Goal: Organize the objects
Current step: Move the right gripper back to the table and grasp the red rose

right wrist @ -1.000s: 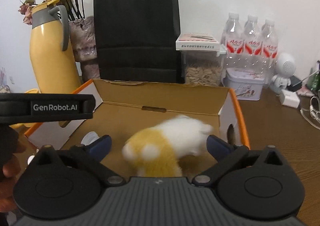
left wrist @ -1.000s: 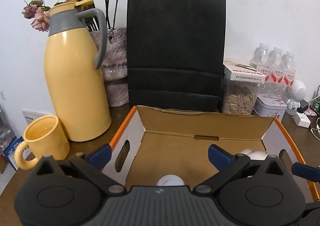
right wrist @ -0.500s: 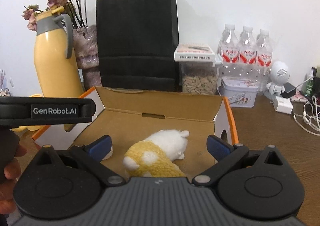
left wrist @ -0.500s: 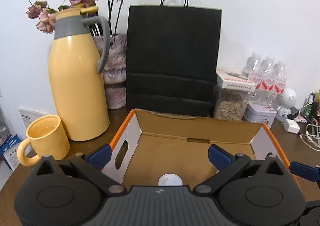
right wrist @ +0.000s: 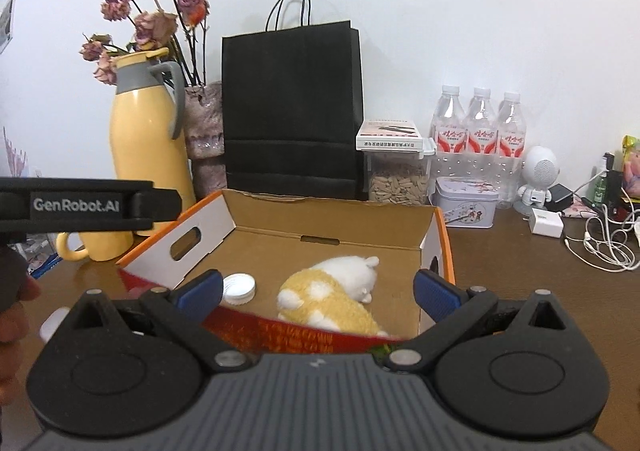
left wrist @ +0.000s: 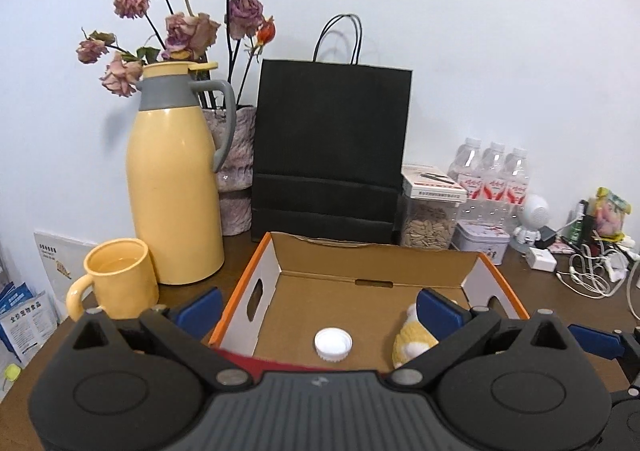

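Both grippers have drawn back and risen since the earlier frames, and the plush toy (right wrist: 340, 295), then blurred in mid-fall, now lies still in the cardboard box (right wrist: 280, 223). The right gripper (right wrist: 316, 291) and left gripper (left wrist: 318, 309) hang empty, fingers spread wide. The toy looks light, soft and squashy, best pinched across its yellow body. Beside it lies a white cap (right wrist: 239, 287), rigid and light. "GenRobot.AI" reads on the left gripper's strap (right wrist: 76, 205); the bottle labels (right wrist: 482, 139) beyond are illegible.
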A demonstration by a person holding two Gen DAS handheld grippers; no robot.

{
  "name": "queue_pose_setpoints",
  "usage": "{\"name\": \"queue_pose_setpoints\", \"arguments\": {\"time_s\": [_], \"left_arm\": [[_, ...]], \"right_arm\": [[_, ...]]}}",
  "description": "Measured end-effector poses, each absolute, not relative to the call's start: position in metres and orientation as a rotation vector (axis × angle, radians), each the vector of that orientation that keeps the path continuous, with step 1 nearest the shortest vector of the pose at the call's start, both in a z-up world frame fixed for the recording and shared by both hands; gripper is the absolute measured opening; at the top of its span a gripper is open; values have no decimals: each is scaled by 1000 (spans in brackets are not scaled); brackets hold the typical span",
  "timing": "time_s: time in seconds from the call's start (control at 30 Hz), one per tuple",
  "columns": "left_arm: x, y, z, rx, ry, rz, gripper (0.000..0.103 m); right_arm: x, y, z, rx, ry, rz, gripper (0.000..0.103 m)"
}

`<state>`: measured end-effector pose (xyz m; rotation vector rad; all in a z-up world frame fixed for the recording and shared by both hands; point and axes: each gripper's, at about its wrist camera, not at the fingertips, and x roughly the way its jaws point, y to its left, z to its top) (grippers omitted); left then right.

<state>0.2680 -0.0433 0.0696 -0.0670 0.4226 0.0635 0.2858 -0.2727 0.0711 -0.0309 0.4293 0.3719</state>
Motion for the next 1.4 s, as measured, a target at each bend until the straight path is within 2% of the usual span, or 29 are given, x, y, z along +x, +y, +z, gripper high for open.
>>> {"name": "queue_pose_setpoints", "arguments": {"time_s": [0.47,0.93,1.2,1.23,1.3,1.33,1.37,1.4], "left_arm": [[185,-13,60,-22,395,72,103],[139,29,22,-27,468,99,103],[130,41,3,-48,509,98,103],[131,41,3,-49,511,96,103],[132,40,2,-51,514,96,103],[133,40,1,-52,515,95,103],[134,40,0,-55,518,95,103],[135,40,-1,-58,520,94,103]], "right_arm": [[214,-293,55,-56,446,370,103],[169,-300,20,-80,544,366,103],[172,-290,-2,-67,604,397,103],[174,-289,-3,-65,606,402,101],[177,-286,-5,-67,623,417,85],[178,-286,-6,-59,627,429,67],[178,-287,-7,-49,632,443,56],[178,-288,-7,-37,635,454,56]]}}
